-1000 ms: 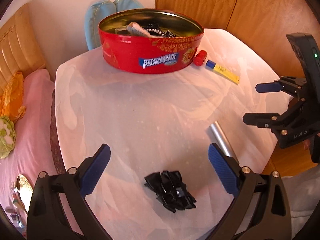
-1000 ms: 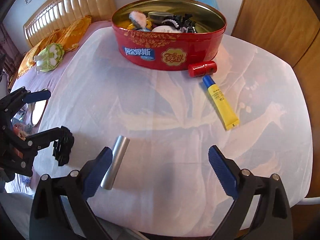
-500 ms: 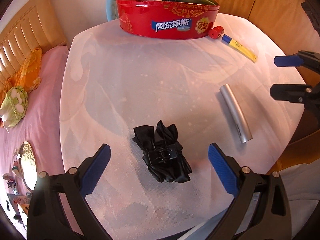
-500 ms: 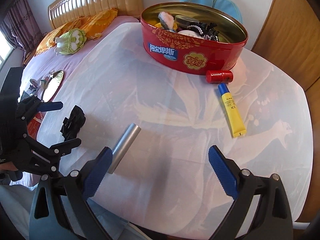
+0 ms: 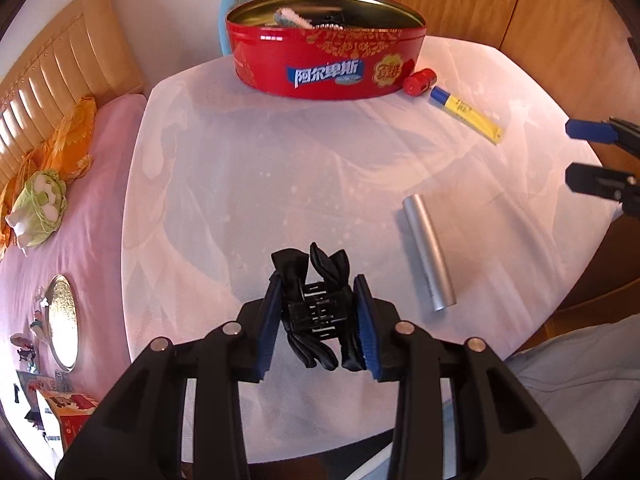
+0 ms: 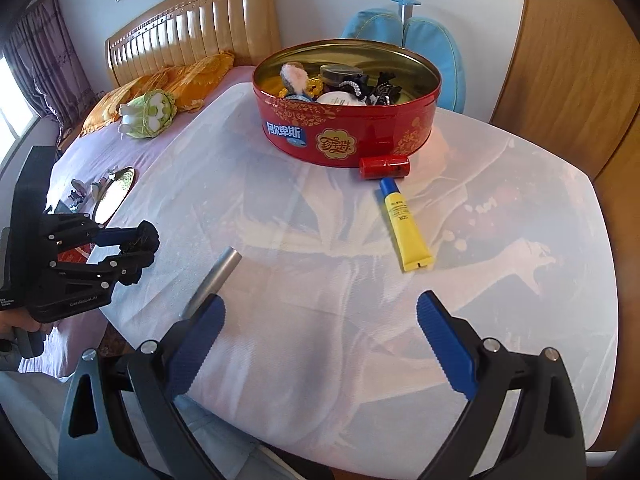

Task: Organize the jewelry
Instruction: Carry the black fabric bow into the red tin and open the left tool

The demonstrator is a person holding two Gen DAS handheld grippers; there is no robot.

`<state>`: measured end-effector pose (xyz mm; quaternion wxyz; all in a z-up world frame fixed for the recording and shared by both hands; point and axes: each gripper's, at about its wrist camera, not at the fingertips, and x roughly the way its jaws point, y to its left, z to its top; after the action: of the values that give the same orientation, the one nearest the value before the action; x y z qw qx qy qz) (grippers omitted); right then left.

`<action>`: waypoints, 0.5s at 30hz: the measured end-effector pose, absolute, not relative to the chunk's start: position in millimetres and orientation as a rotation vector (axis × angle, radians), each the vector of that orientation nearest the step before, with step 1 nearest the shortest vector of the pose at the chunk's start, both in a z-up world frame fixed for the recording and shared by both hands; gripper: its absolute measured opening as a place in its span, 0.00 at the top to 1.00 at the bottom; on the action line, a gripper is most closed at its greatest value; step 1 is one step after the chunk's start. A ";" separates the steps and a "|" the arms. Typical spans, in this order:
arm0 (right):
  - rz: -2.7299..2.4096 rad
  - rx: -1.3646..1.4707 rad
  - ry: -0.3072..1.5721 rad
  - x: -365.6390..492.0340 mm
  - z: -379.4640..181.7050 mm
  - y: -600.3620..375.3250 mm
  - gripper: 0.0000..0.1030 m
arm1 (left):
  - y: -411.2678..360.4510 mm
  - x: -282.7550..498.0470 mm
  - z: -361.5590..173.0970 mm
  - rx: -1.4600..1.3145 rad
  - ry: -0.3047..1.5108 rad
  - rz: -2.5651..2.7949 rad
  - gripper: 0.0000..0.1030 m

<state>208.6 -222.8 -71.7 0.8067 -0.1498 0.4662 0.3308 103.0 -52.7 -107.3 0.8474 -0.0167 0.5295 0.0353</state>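
A black bow hair clip (image 5: 316, 280) lies on the white-clothed table (image 5: 260, 184) near its front edge. My left gripper (image 5: 318, 308) points steeply down at it, jaws closing, both blue pads against the clip's sides. The right wrist view shows that gripper (image 6: 132, 246) at the table's left edge, clamped on the clip (image 6: 146, 236). My right gripper (image 6: 320, 308) stands open over bare cloth, nothing between its fingers. A red oval tin (image 6: 348, 132) with several trinkets inside stands at the far side.
A silver tube (image 5: 428, 252) lies right of the clip. A yellow tube (image 6: 404, 228) and a small red cylinder (image 6: 384, 166) lie before the tin. A bed with a cabbage plush (image 5: 38, 208) is left; wooden doors (image 5: 520, 8) are behind.
My left gripper came down over the black hair clip and its wide jaws closed onto the clip. My right gripper drew back and a little up, still open.
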 end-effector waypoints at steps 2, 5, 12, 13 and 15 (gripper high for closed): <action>0.714 -0.298 1.004 211.7 -72.4 -229.6 0.05 | -59.3 105.8 -92.7 -0.035 1.094 0.077 0.65; 0.728 -0.280 1.012 215.5 -73.3 -233.5 0.05 | -68.4 114.1 -76.3 -0.006 1.074 0.068 0.65; 0.719 -0.290 0.991 234.8 -74.8 -234.6 0.05 | -69.9 168.0 -54.8 0.043 1.012 0.019 0.65; 0.719 -0.291 0.983 239.9 -72.6 -234.0 0.05 | -67.8 179.5 -51.0 0.048 0.999 0.009 0.65; 0.729 -0.302 0.959 251.8 -65.9 -229.2 0.05 | -62.9 203.9 -43.3 0.061 0.970 -0.011 0.65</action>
<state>251.8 -229.2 -65.9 0.8133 -0.1416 0.4491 0.3417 203.9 -62.9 -43.3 0.8841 0.0296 0.4663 -0.0052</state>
